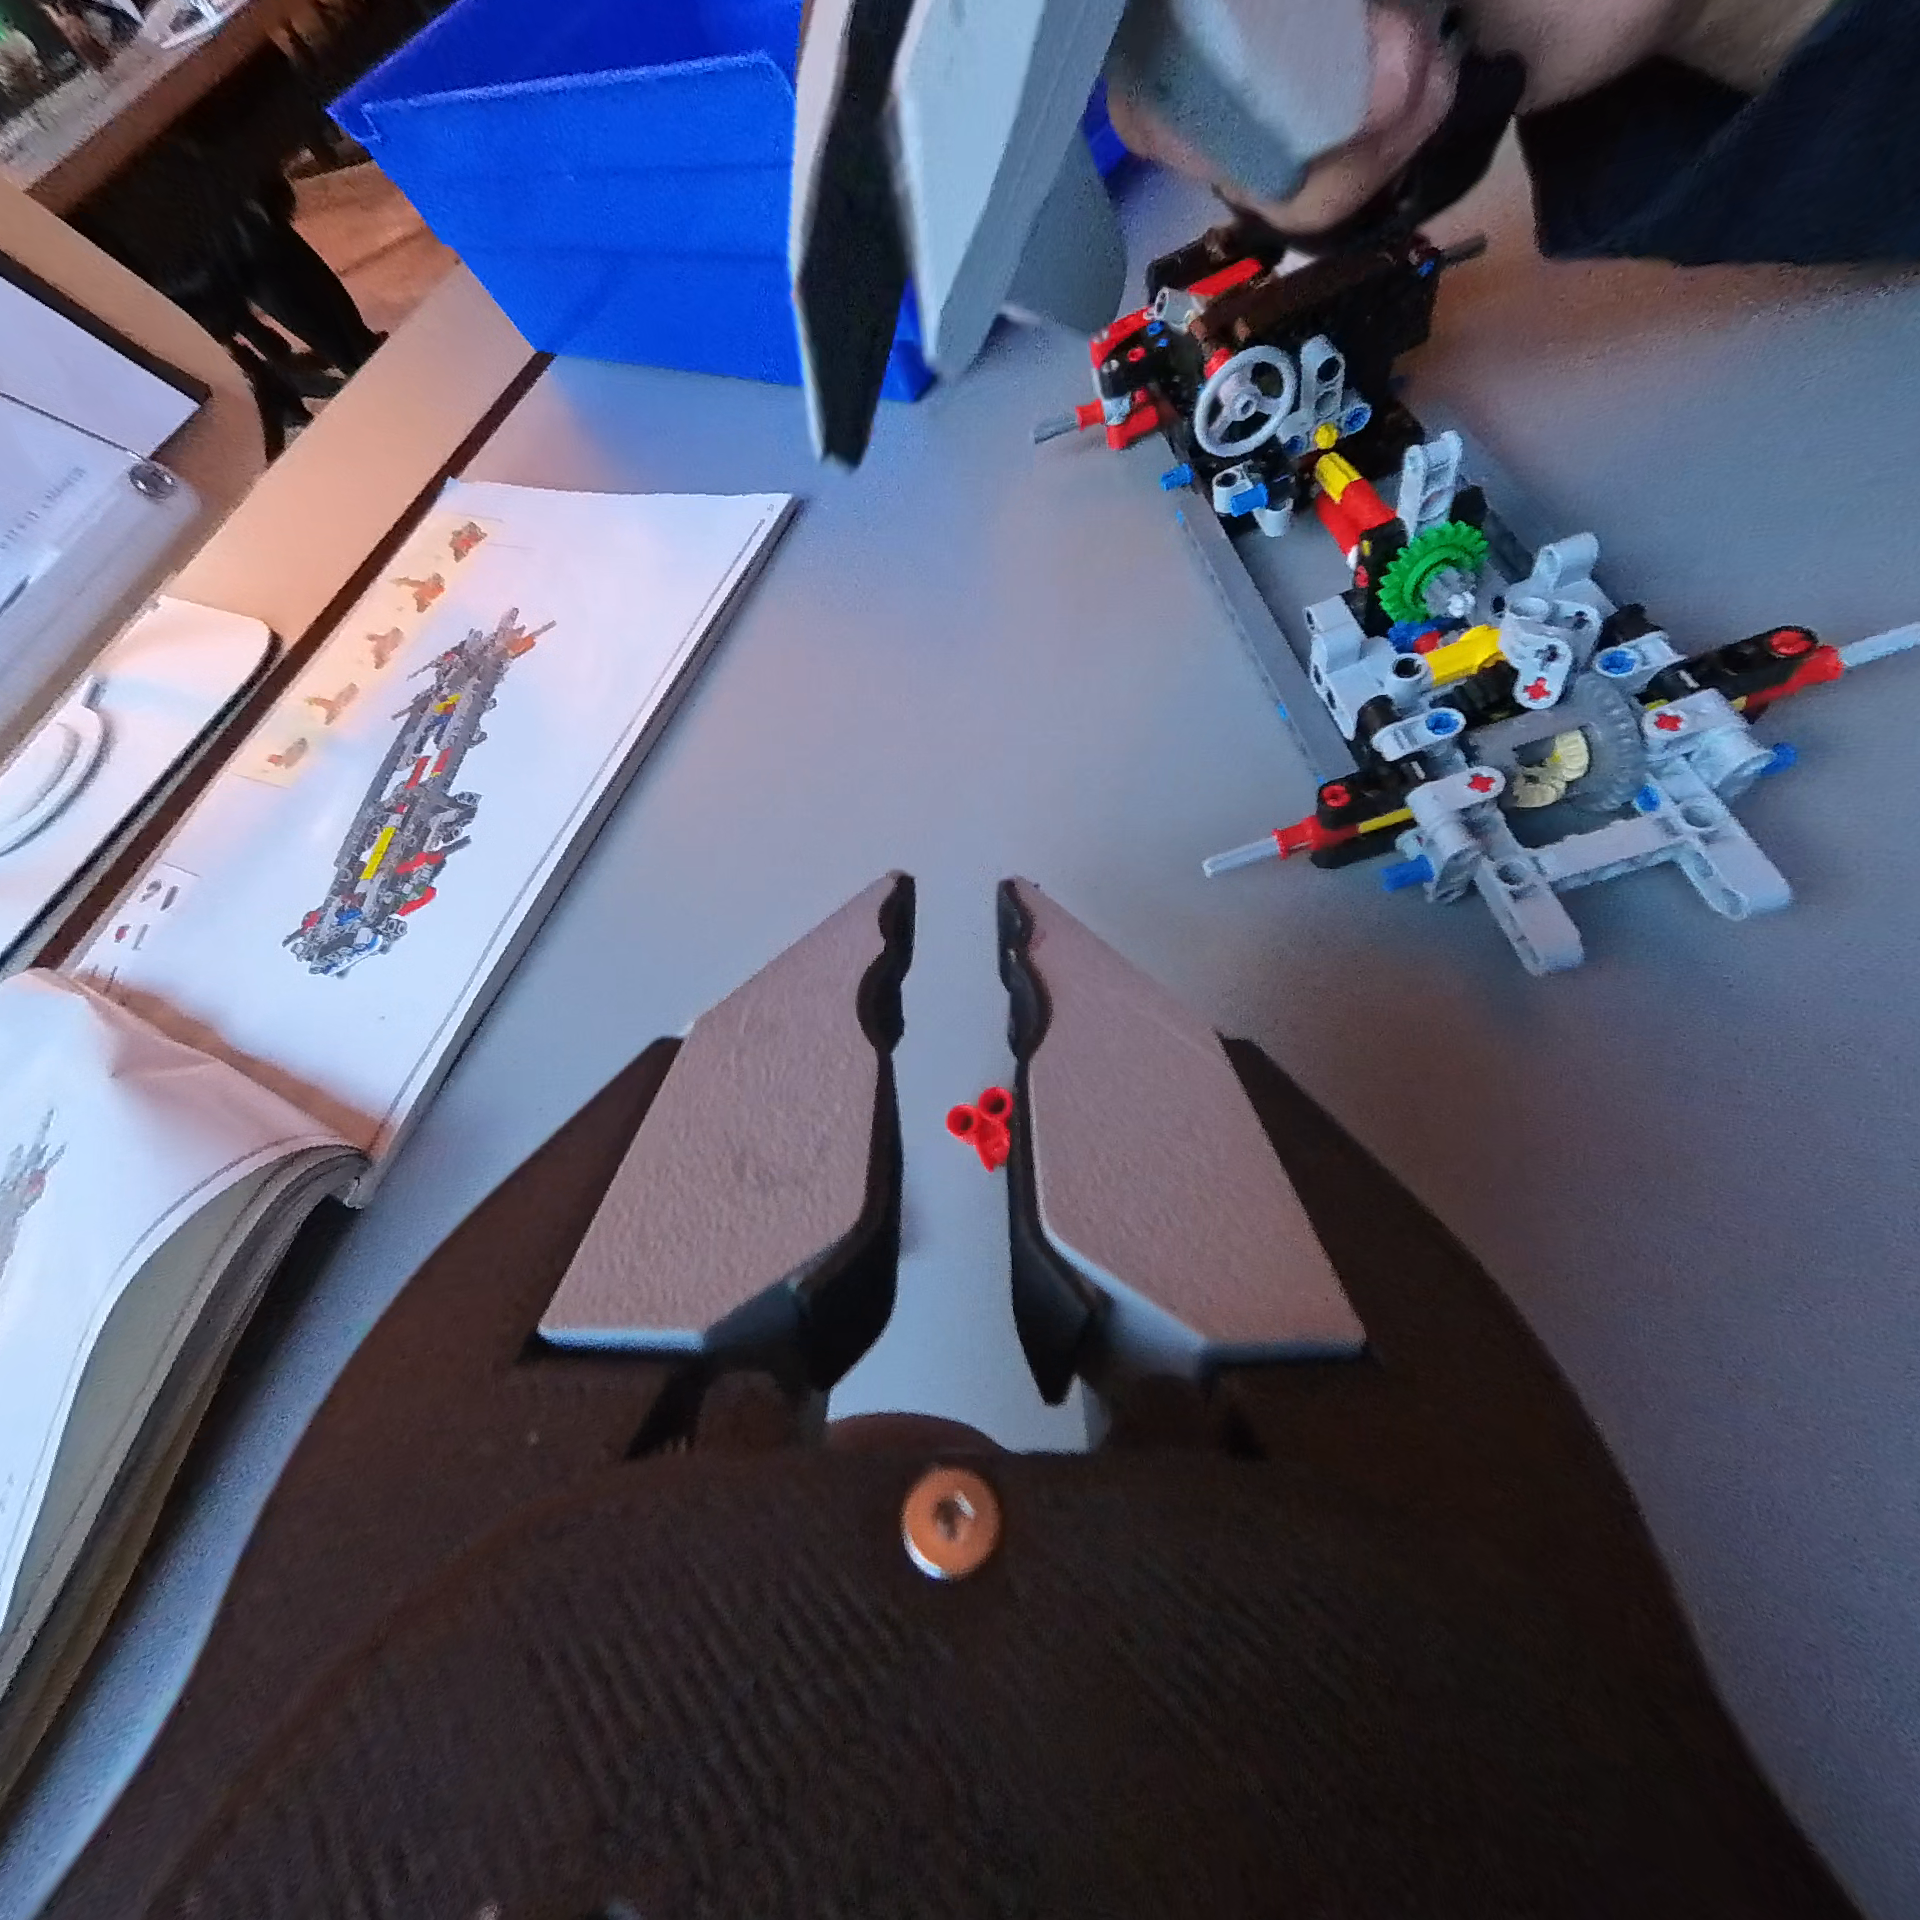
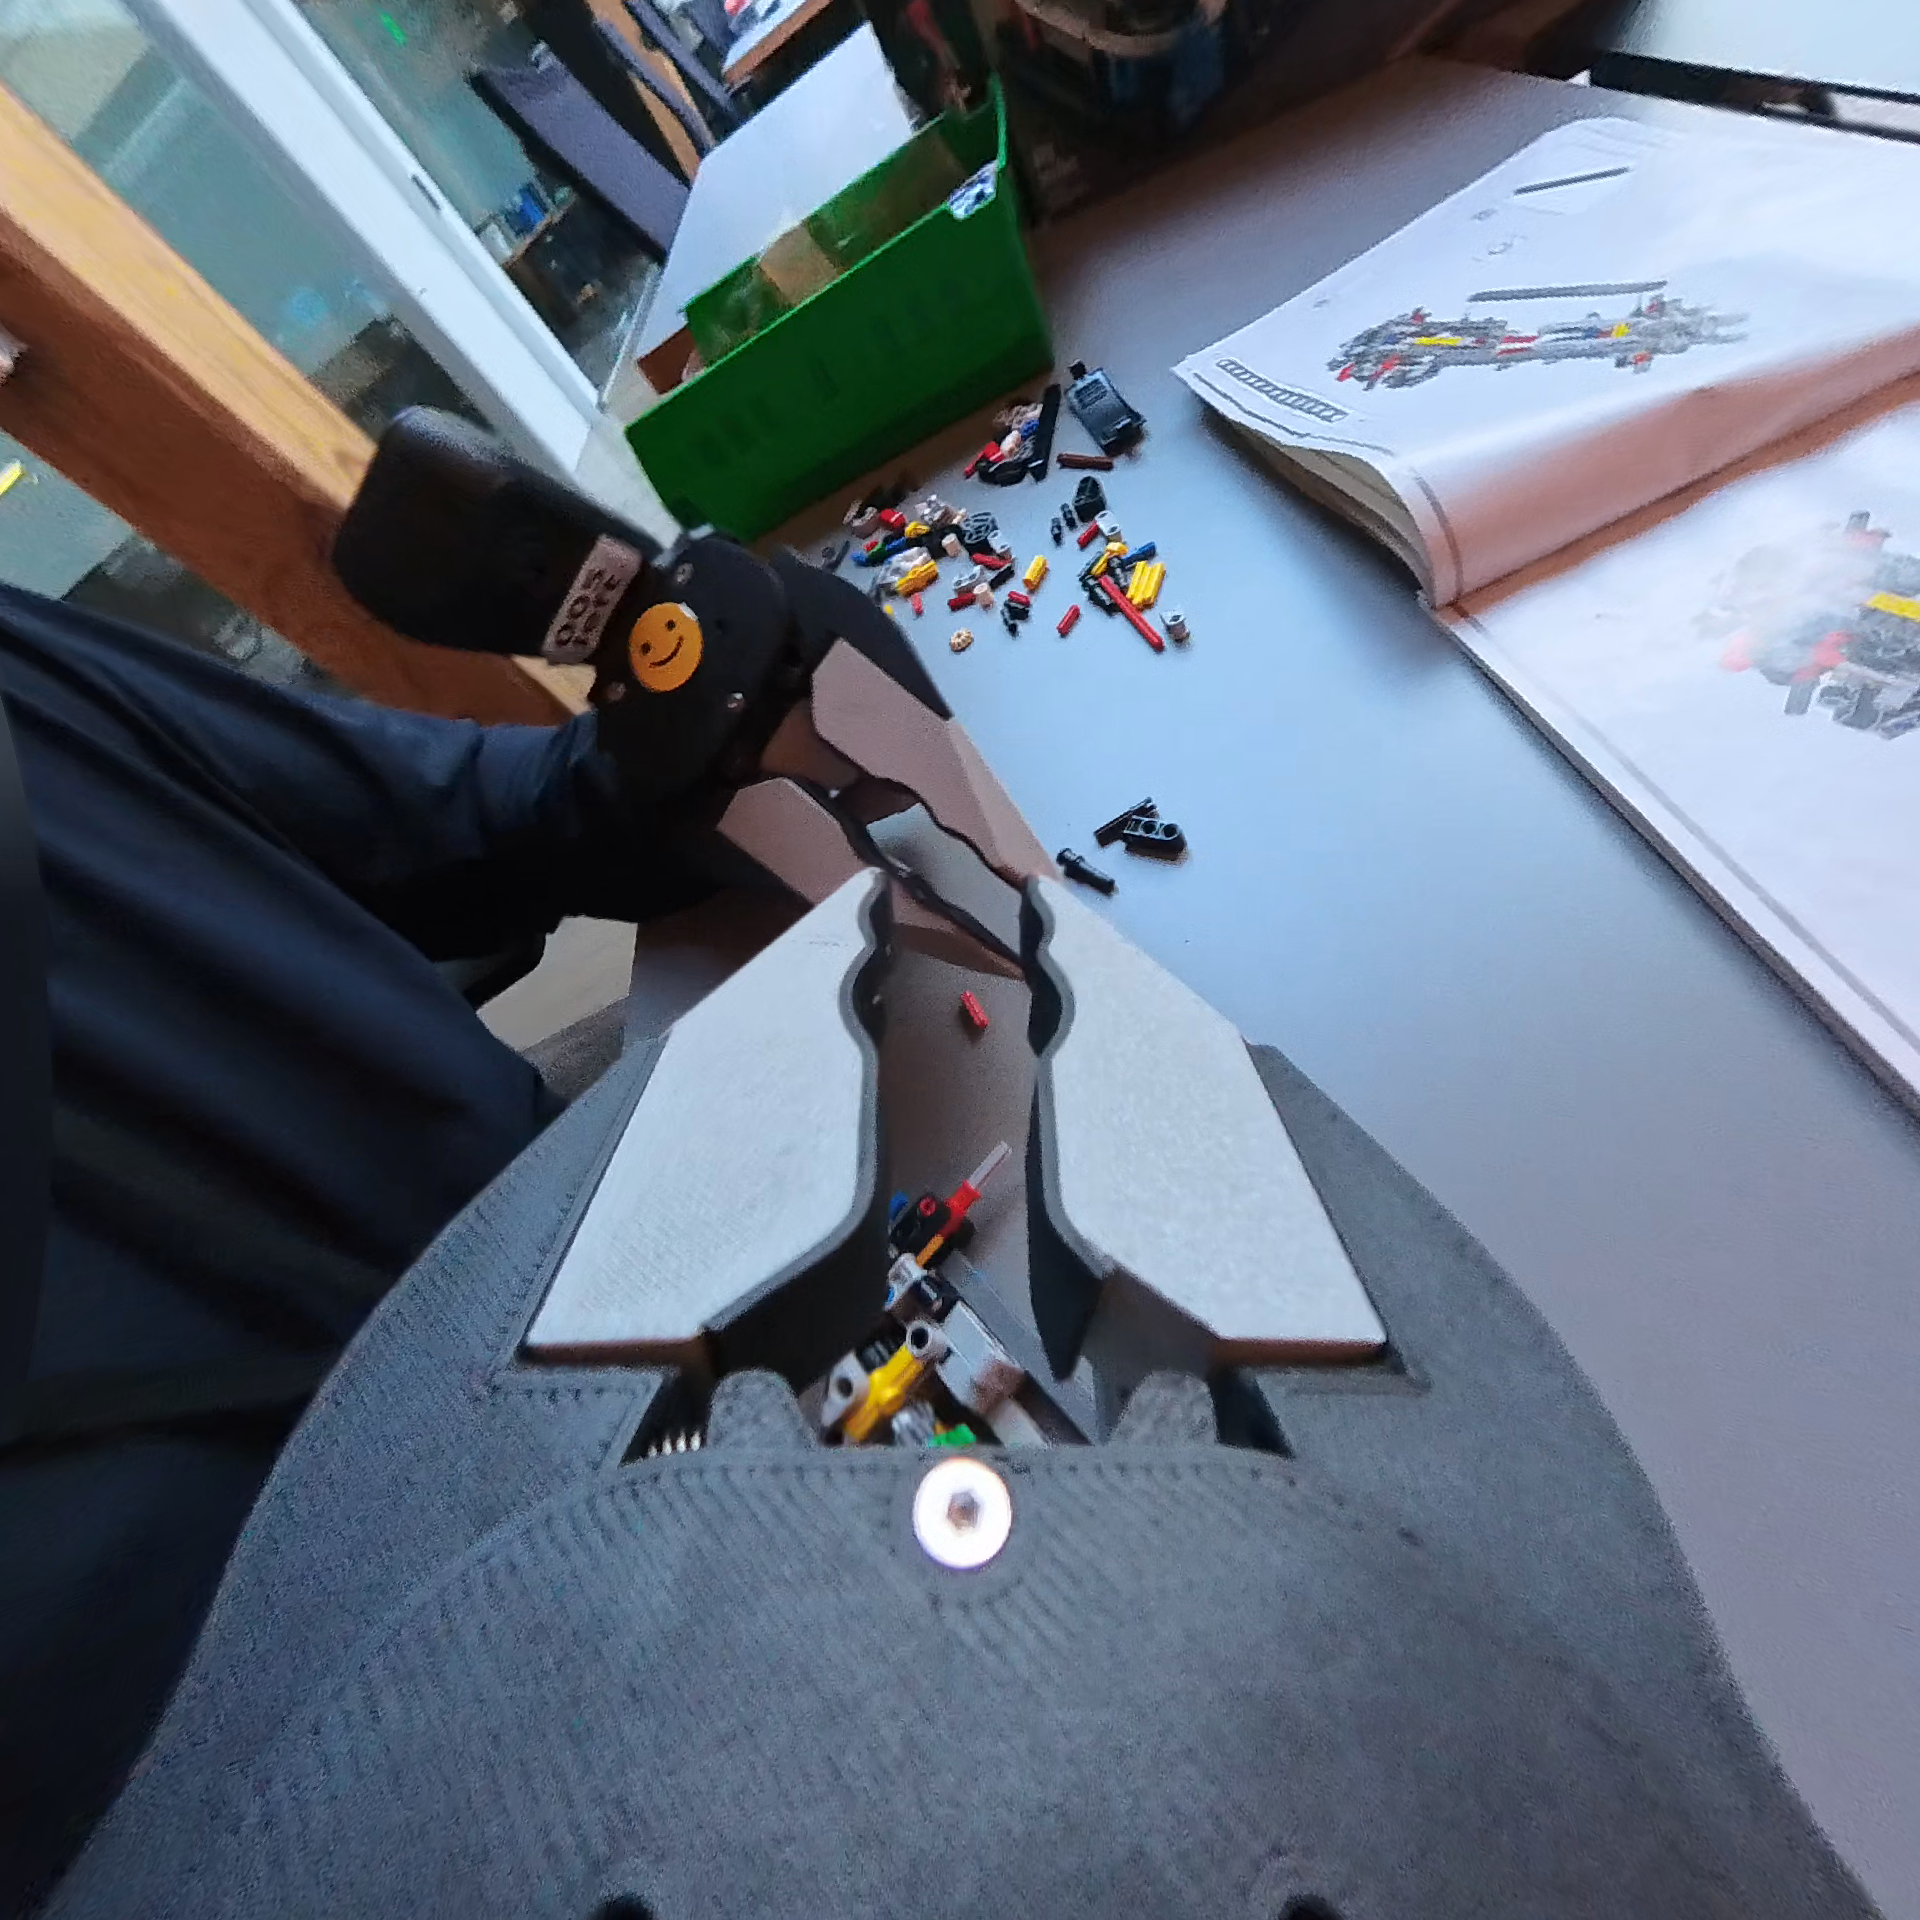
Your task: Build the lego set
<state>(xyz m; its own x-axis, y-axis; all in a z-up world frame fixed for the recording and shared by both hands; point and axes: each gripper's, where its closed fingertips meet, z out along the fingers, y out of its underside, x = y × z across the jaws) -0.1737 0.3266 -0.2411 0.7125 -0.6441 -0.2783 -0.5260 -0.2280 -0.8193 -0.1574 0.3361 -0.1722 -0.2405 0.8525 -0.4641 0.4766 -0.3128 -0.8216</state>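
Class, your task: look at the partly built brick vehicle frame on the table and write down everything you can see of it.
The partly built vehicle frame lies flat on the grey table, to the right of the open instruction book. It looks like plastic: mostly light grey and black beams with red, yellow and blue pins. A grey steering wheel sits at its far end, a green gear mid-length and a dark grey gear ring near the close end. Thin grey axles stick out sideways. A person's hand hangs over its far end.

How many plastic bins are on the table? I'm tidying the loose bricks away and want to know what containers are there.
2. A blue bin stands at the table's far edge, beyond the open booklet. A green bin stands behind the scattered loose pieces. Others may lie out of frame.
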